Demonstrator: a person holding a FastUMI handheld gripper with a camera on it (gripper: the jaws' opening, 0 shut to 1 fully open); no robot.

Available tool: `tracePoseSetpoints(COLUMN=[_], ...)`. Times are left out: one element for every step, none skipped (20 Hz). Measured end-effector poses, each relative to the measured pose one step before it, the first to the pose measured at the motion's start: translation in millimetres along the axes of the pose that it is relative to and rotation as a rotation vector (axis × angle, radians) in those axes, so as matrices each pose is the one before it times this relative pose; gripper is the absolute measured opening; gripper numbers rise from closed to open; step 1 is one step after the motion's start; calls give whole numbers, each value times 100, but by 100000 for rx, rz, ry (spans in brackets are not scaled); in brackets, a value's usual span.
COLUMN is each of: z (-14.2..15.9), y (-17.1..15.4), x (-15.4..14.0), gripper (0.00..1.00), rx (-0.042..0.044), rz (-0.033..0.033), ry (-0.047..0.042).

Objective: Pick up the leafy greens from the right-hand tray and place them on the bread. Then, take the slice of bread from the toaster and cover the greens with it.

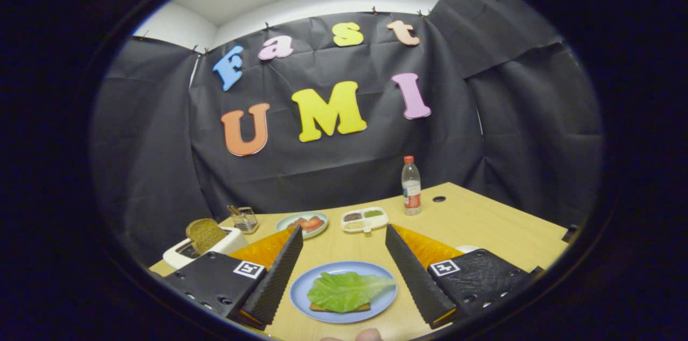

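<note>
Black cloth hangs behind the pale wooden table (pixel 484 222) I am working over; my gripper (pixel 344 260) hovers with its fingers spread wide, holding nothing; between them sits the round blue plate (pixel 301 290), where the green lettuce leaf (pixel 346 290) lies on a brown bread slice (pixel 317 307); beyond the left finger, the second brown slice (pixel 204 234) stands in the white toaster (pixel 177 259); farther back stand a clear red-capped bottle (pixel 411 186) and a white divided tray (pixel 364 219).
</note>
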State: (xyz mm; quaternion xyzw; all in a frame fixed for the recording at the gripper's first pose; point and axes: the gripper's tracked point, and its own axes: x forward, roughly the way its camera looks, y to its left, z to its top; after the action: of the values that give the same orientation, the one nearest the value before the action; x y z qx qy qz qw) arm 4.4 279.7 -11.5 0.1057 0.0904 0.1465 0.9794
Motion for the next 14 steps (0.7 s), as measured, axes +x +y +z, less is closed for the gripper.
tracePoseSetpoints(z=[635, 418, 202, 200, 132, 44, -114, -148, -322, -391, -511, -490, -638, -574], y=[1648, 1800, 1870, 1920, 1854, 1680, 1591, 1399, 1352, 1253, 1210, 1164, 1107, 1100], x=[-249, -39, 170, 44, 73, 169, 224, 321, 384, 394, 565, 347, 581, 645], gripper=[95, 95, 96, 96, 96, 96, 96, 96, 95, 96, 95, 95, 96, 96], rx=[-1261, -1496, -1273, -862, -294, -164, -212, -698, -913, -669, -166, -149, -129, -262], rz=[1582, 1827, 1976, 2118, 2216, 1981, 1692, 1045, 1066, 932, 887, 688, 193, 553], ry=[-1431, -905, -727, -411, -303, 107, 284, 542, 569, 947, 790, 853, 1323, 1077])
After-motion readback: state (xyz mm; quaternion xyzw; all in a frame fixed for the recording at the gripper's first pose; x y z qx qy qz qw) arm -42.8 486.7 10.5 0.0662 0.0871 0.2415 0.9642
